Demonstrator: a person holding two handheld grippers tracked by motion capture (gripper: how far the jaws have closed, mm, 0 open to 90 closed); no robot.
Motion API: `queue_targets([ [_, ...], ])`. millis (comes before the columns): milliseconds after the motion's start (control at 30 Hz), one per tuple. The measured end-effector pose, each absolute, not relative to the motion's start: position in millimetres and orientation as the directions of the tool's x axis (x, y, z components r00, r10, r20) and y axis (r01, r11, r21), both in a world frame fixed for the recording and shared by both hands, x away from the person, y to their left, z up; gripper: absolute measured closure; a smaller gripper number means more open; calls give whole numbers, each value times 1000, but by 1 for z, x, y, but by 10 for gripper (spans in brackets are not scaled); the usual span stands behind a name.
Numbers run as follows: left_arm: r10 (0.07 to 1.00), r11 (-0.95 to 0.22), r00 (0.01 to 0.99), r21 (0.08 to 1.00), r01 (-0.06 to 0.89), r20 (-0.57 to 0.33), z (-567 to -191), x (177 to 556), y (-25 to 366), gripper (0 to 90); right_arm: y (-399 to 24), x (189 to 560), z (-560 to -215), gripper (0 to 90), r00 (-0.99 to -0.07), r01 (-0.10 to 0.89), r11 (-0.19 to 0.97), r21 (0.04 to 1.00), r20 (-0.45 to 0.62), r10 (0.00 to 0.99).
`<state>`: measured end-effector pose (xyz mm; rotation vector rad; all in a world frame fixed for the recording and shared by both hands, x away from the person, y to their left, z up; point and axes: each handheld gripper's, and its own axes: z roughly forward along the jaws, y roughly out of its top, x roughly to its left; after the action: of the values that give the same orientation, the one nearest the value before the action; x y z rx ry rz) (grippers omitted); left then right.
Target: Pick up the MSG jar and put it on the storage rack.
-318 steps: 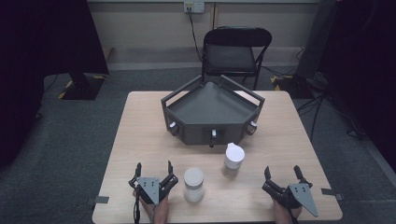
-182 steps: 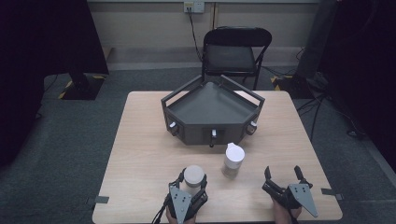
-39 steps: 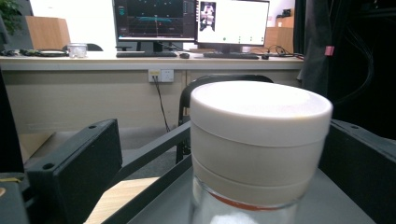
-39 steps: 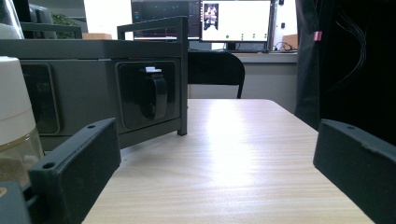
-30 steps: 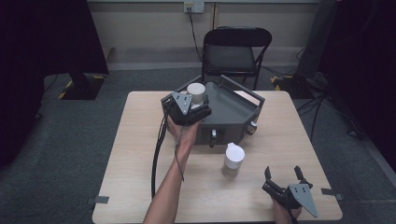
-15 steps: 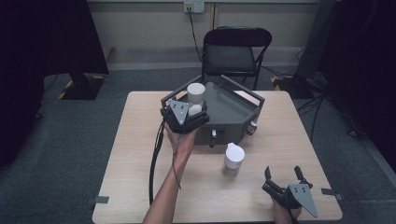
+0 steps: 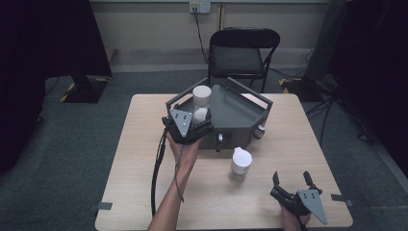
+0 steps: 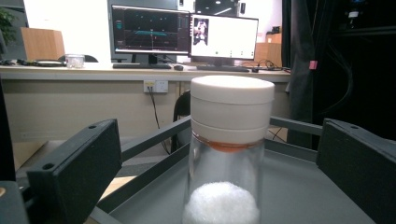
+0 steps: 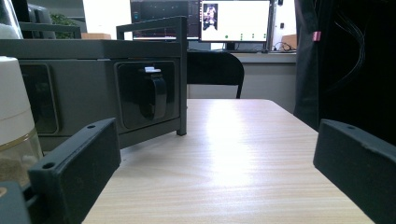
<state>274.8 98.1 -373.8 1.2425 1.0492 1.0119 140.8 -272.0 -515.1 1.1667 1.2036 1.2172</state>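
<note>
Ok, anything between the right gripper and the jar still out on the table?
No. In the high view, only bare tabletop separates the right gripper from the jar.

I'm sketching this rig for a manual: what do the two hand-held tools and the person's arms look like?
Both tools are black with two blocky, flat-faced jaws, each jaw face with small round holes. The left tool and the right tool each carry a grey three-cornered plate on top. A black cable trails from the left one along a bare, sleeveless forearm.
</note>
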Motion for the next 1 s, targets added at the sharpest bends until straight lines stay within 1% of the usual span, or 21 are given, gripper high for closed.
queue_targets([
  [100,972,78,223,996,-31,-70,-379,267,98,0,-272,141,-515,0,-10,-31,19,999,-20,1000],
  [200,976,70,211,996,-47,-59,-386,255,97,0,-272,141,-515,0,-10,-31,20,999,-20,1000],
  [333,976,75,207,997,-33,-67,-388,244,99,0,-272,141,-515,0,-10,-30,20,999,-20,1000],
  [400,974,90,211,995,-43,-79,-391,239,100,0,-272,141,-515,0,-9,-31,19,999,-19,1000],
  [567,978,77,199,995,-66,-63,-399,225,99,0,-272,141,-515,0,-9,-31,19,999,-20,1000],
  [633,975,111,200,991,-70,-95,-405,219,100,0,-272,141,-515,0,-9,-31,19,999,-19,1000],
  [733,975,119,197,990,-72,-103,-409,213,101,0,-272,141,-515,0,-9,-32,19,999,-19,1000],
  [1000,979,108,185,990,-89,-90,-412,194,106,0,-271,141,-515,0,-7,-32,20,999,-20,1000],
])
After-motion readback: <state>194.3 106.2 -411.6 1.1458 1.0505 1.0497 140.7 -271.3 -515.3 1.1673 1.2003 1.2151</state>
